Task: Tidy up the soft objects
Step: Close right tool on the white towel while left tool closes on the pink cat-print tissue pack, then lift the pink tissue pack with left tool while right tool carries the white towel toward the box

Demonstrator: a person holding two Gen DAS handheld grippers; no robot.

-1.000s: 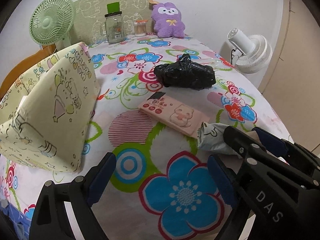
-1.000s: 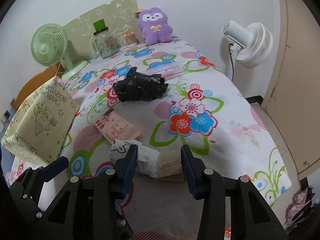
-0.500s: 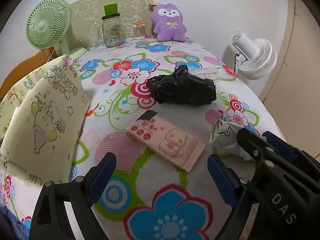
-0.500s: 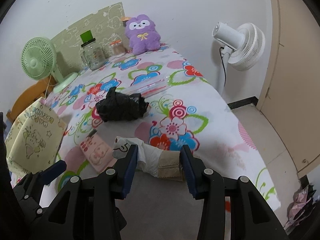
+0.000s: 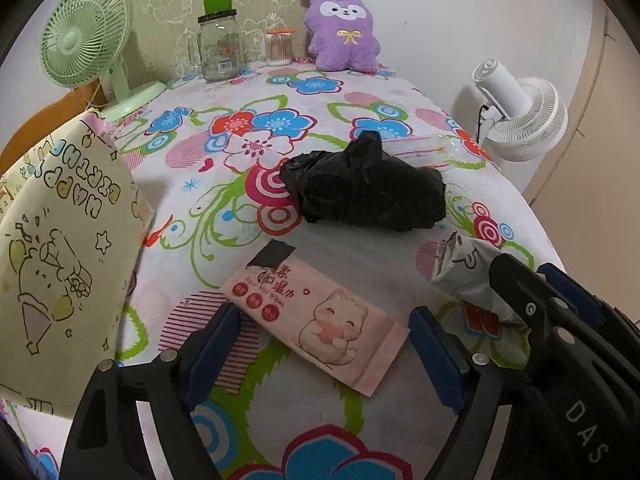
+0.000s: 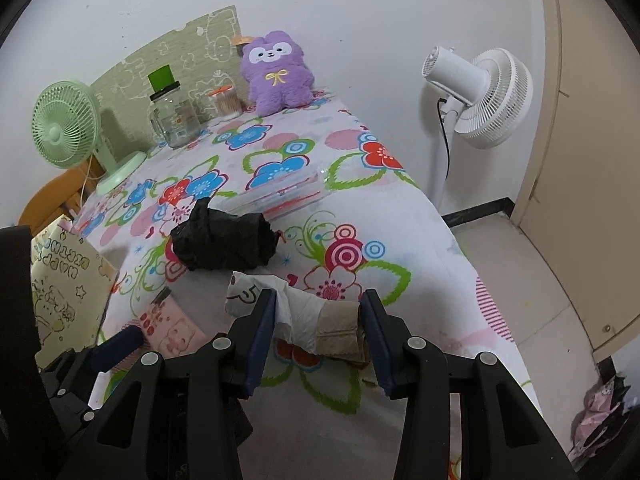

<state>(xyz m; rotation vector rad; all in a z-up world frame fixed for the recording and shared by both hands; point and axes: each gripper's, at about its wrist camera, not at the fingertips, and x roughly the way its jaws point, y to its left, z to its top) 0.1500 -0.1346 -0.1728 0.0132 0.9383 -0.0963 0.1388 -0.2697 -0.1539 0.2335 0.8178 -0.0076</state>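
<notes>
A pink wet-wipes pack [image 5: 316, 316] with a cartoon cat lies flat on the flowered tablecloth [image 5: 240, 216]. My left gripper [image 5: 324, 356] hangs over its near end with a finger on either side. Its jaws are closing, and the pads do not press on the pack. My right gripper [image 6: 320, 332] is shut on a white tissue pack [image 6: 304, 316] with beige tissues showing, held just above the cloth. A crumpled black plastic bag [image 5: 368, 192] lies beyond both. A purple plush [image 5: 340, 36] sits at the far edge against the wall.
A yellow birthday gift bag [image 5: 60, 260] stands at the left. A green desk fan [image 5: 80, 36], a glass jar [image 5: 220, 48] and a cotton-swab jar [image 5: 278, 48] line the back. A clear flat sleeve [image 6: 288, 196] lies behind the black bag. A white floor fan [image 6: 480, 100] stands right of the table.
Both grippers have moved forward over the table. The pink pack now lies between my left fingers, which have narrowed slightly. The right gripper still holds the tissue pack.
</notes>
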